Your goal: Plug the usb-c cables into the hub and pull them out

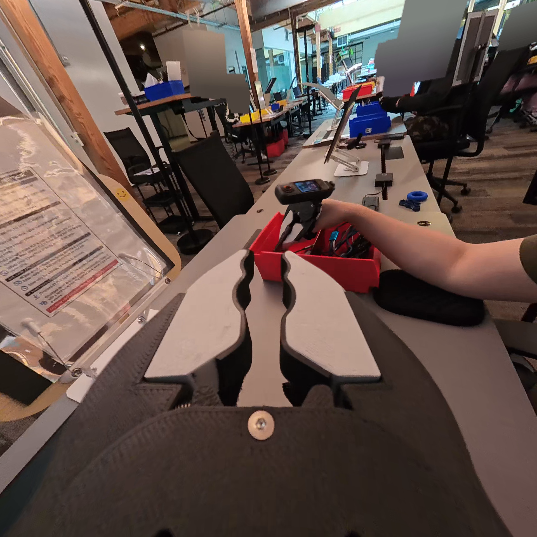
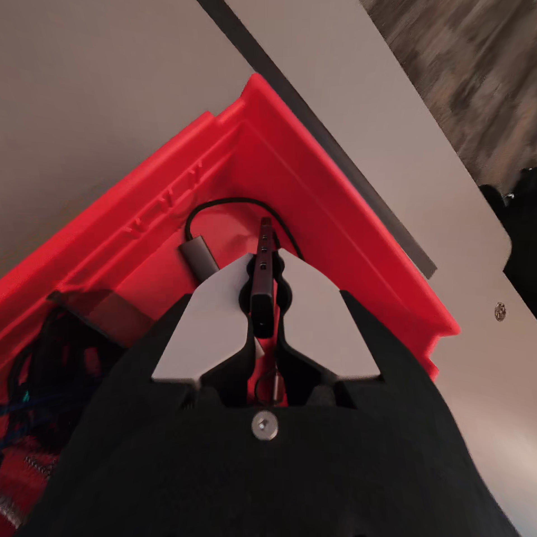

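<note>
My right tongs (image 2: 263, 286) squeeze hub (image 2: 262, 293) inside red bin (image 2: 334, 186). Left tongs (image 1: 266, 271) open, empty, over worktop (image 1: 430, 363). Step: fetching hub. Next: lift out, lay flat, find cable.

From the left wrist we look low along the grey desk (image 1: 412, 343); the right wrist looks closely down into the shared red plastic bin (image 1: 334, 268) (image 2: 290, 162).

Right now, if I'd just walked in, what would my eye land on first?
Probably the bright red bin on the grey desk, with a tangle of cables at one end. The right claw reaches down into it, shut on a slim dark hub. Nearer, the left claw hangs open and empty before the bin.
</note>
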Demonstrator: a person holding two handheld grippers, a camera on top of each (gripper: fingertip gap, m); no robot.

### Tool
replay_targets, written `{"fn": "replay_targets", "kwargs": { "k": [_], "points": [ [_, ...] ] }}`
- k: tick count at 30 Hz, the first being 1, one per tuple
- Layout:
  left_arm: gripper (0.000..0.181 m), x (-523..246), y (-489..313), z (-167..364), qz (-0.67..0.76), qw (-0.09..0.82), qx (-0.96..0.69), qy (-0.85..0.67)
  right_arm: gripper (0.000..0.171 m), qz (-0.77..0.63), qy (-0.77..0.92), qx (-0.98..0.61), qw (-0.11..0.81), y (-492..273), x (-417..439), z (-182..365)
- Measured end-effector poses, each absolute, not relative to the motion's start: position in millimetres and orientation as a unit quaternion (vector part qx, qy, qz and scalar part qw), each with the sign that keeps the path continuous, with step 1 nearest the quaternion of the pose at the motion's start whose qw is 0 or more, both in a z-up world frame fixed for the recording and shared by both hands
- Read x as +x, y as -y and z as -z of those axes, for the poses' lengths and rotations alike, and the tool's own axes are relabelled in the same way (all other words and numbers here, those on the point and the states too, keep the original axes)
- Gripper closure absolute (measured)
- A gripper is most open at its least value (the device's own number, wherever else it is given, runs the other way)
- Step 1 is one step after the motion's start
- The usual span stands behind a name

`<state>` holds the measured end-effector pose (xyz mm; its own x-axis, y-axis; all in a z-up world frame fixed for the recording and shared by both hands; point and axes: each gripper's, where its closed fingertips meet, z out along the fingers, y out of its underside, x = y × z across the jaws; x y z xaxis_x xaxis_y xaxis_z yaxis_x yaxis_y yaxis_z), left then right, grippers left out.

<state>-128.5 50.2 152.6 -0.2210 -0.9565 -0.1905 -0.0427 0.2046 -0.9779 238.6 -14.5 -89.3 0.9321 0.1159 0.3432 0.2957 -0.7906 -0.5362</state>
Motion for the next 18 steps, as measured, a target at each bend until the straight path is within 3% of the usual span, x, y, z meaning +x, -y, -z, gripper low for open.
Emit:
{"fn": "replay_targets", "kwargs": {
  "k": [6,9,12,18],
  "points": [
    [0.16,-129,-55,-148,0.474,0.465,-0.422,-0.618,0.152,0.117,0.085,-0.94,0.307,17,231,84],
    [0.156,-132,-58,-151,0.477,0.468,-0.423,-0.612,0.134,0.094,0.025,-0.942,0.32,29,241,69],
    [0.154,-136,-60,-152,0.475,0.469,-0.426,-0.611,0.128,0.05,-0.004,-0.944,0.328,47,238,52],
    [0.154,-146,-68,-152,0.458,0.475,-0.437,-0.611,0.132,0.081,-0.082,-0.934,0.338,92,259,19]
  ]
}}
